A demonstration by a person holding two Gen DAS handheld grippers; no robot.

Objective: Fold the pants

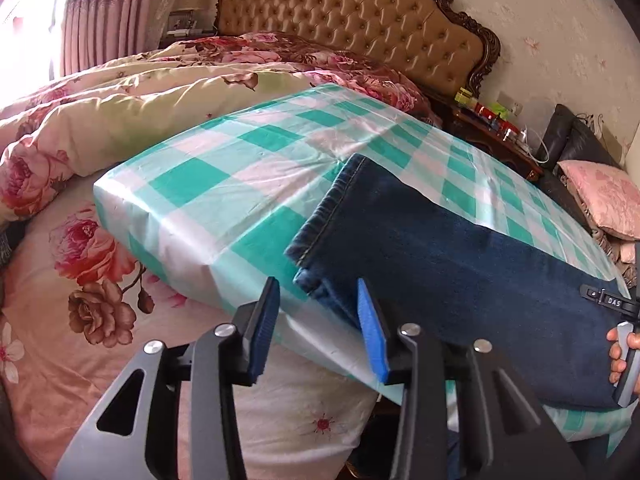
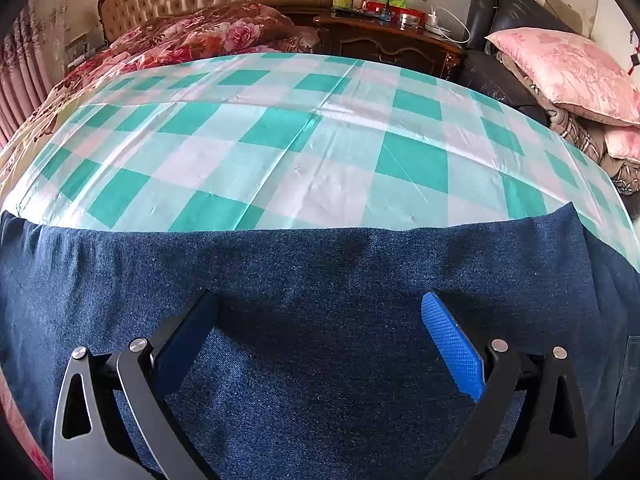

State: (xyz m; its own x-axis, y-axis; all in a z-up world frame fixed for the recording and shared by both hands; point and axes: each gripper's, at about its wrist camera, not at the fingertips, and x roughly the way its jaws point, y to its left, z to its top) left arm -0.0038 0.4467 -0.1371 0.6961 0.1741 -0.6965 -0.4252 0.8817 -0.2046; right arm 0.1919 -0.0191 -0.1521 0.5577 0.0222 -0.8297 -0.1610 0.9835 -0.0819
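Note:
Dark blue jeans [image 1: 460, 248] lie folded lengthwise on a board covered with a green-and-white checked cloth [image 1: 224, 184]. The leg hems [image 1: 320, 216] point toward the board's near left part. My left gripper [image 1: 320, 300] is open just in front of the hems, its right pad at the lower hem corner and not gripping it. My right gripper [image 2: 320, 312] is open and hovers low over the wide denim part [image 2: 320, 264], with nothing between its pads. The right gripper's body and the hand holding it show at the right edge of the left wrist view [image 1: 626, 344].
The board rests on a bed with floral bedding [image 1: 92, 248] and a tufted headboard [image 1: 352, 12]. A dark nightstand [image 2: 392, 36] with small bottles stands behind. Pink pillows [image 2: 560, 68] sit on a black seat at the right. Bare checked cloth [image 2: 280, 140] lies beyond the jeans.

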